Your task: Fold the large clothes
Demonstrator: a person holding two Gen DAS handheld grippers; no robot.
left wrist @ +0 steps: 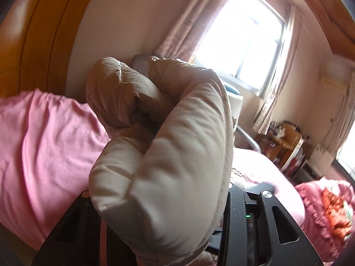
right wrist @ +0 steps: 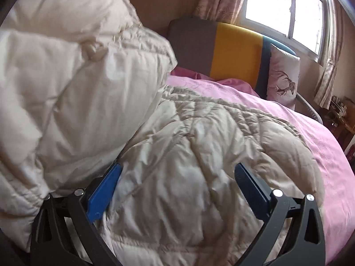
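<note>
A cream quilted down jacket [right wrist: 188, 144] lies spread on the pink bed. One part of it [right wrist: 66, 77] is lifted high at the left of the right wrist view. In the left wrist view that lifted fold of the jacket [left wrist: 177, 144] fills the centre, bunched and hanging over my left gripper [left wrist: 159, 210]. The gripper is shut on it, and its fingertips are hidden under the fabric. My right gripper [right wrist: 177, 173] stands open low over the flat part of the jacket, with its blue pads [right wrist: 104, 195] wide apart and not pressing on the fabric.
The pink sheet [right wrist: 299, 133] covers the bed. At its head are a grey, yellow and blue headboard [right wrist: 235, 53] and a deer-print pillow [right wrist: 283, 75]. A bright window [left wrist: 244, 37] with curtains is behind. A cluttered wooden shelf [left wrist: 286, 146] and a flowered pink quilt [left wrist: 328, 206] are at the right.
</note>
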